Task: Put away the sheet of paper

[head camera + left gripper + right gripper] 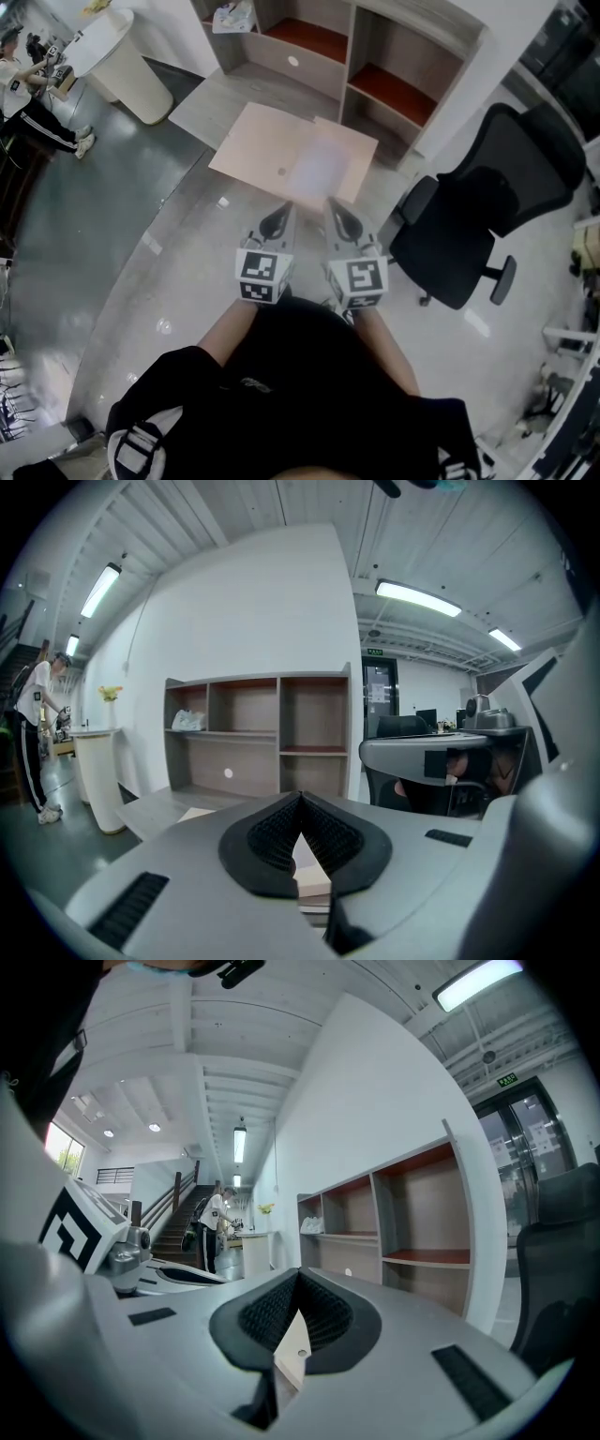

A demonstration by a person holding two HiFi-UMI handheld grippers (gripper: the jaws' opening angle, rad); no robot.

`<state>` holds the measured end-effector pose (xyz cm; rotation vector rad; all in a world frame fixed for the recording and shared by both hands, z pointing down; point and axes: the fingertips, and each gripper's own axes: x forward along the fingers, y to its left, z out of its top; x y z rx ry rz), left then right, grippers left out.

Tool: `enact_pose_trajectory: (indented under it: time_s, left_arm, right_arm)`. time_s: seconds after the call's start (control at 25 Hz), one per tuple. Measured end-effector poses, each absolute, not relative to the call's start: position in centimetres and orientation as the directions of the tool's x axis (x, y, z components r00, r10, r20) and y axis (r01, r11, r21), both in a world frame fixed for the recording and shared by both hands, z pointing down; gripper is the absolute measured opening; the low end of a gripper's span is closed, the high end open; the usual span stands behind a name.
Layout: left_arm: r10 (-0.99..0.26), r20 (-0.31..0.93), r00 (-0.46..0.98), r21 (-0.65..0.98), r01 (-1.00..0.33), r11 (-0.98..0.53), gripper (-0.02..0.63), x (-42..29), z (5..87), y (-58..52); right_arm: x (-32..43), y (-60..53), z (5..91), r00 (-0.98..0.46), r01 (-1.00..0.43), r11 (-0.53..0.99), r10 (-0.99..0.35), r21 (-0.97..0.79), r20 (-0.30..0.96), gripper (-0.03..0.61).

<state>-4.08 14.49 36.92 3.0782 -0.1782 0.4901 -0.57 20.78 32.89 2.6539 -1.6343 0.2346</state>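
A pale sheet of paper [319, 169] lies on the right part of a low light-wood table [248, 141], just ahead of both grippers. My left gripper [275, 223] and right gripper [343, 217] hang side by side in front of the table's near edge, above the floor and apart from the paper. Both are shut with nothing between the pads. In the left gripper view the left gripper [300, 803] points level at the shelves, with a strip of table [311, 869] below the closed tips. In the right gripper view, beyond the right gripper [298, 1283], the table corner [292, 1352] shows likewise.
A wooden shelf unit [375, 56] with open compartments stands against the wall behind the table. A black office chair [487, 206] is at the right. A white round counter [122, 56] and a person [28, 84] are far left. Glossy grey floor surrounds me.
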Motion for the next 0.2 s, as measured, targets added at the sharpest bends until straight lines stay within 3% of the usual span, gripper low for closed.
enact_pose_trajectory:
  time_s: [0.2]
  left_arm:
    - [-0.092, 0.312, 0.946, -0.007, -0.094, -0.996, 0.044, -4.32, 36.85, 15.28]
  right_arm:
    - [-0.96, 21.42, 32.78, 0.449, -0.885, -0.46, -0.884, -0.068, 0.129, 0.017]
